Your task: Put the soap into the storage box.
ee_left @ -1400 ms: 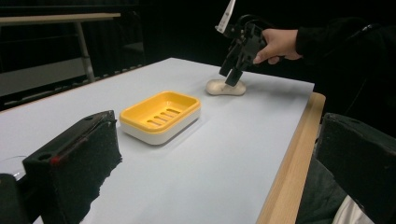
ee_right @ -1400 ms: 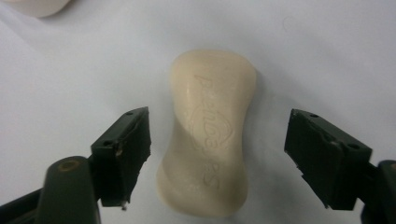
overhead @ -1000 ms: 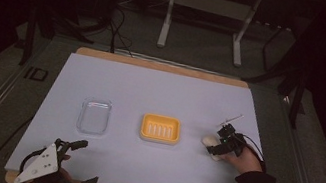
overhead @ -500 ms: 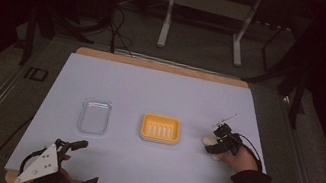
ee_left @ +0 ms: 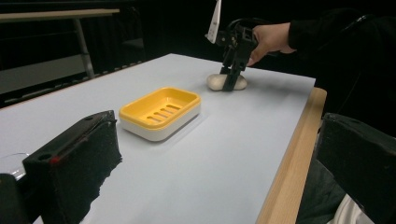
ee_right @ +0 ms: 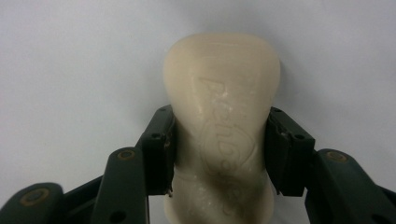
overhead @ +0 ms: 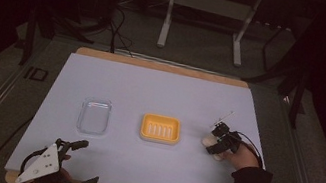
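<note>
My right gripper [ee_right: 219, 154] has just been closing and now pinches the bar of soap [ee_right: 222, 116] across its middle, on the table right of the yellow soap dish [overhead: 160, 128]. The soap looks wet; lifted fast, it could slip out. My left gripper [overhead: 68, 162] rests open, empty.

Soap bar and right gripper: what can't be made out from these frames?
- Soap bar, right gripper view: near end cut off by the bottom edge; embossed lettering too faint to read.
- Soap bar, high view: too small, largely covered by the right gripper.
- Underside of the soap, any view: hidden against the table, so lift-off cannot be told.
- Clear lid, left gripper view: mostly hidden behind the left jaw.
</note>
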`<state>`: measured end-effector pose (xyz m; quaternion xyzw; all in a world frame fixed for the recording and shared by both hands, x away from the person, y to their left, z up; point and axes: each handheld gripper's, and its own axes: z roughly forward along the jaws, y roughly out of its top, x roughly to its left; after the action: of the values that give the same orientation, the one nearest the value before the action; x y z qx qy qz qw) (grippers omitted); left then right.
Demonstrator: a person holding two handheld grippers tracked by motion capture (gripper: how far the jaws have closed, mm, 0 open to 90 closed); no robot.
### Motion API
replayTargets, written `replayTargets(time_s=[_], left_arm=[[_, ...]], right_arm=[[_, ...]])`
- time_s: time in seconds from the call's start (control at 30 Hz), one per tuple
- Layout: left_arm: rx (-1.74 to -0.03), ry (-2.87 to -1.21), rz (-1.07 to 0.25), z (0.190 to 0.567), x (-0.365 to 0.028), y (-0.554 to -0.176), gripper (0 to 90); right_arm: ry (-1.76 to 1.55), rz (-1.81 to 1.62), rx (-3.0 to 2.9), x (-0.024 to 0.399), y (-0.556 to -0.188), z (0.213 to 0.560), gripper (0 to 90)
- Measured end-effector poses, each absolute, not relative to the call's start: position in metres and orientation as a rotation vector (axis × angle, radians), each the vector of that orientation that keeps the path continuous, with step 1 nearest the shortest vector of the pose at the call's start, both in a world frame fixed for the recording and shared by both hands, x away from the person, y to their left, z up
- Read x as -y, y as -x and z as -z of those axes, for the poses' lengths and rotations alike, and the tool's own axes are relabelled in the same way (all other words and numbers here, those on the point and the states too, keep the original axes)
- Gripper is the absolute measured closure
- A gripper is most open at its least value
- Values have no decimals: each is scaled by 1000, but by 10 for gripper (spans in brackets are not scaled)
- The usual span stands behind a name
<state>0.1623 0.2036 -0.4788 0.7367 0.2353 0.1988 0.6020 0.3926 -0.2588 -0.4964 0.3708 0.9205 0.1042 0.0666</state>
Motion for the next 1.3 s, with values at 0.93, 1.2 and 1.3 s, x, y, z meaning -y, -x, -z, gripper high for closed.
replayTargets(time_s=[0.93,1.2,1.3], left_arm=[[-546,-1711,-462,479,-204,-162,0],[-547,-1710,-460,479,-204,-162,0],[-547,-1710,-460,479,-203,-162,0]], right_arm=[[-831,-376,-2873,255,-397,444,496],[-615,-407,-2946,249,-394,437,496],[-569,-394,-2977,244,-393,433,496]])
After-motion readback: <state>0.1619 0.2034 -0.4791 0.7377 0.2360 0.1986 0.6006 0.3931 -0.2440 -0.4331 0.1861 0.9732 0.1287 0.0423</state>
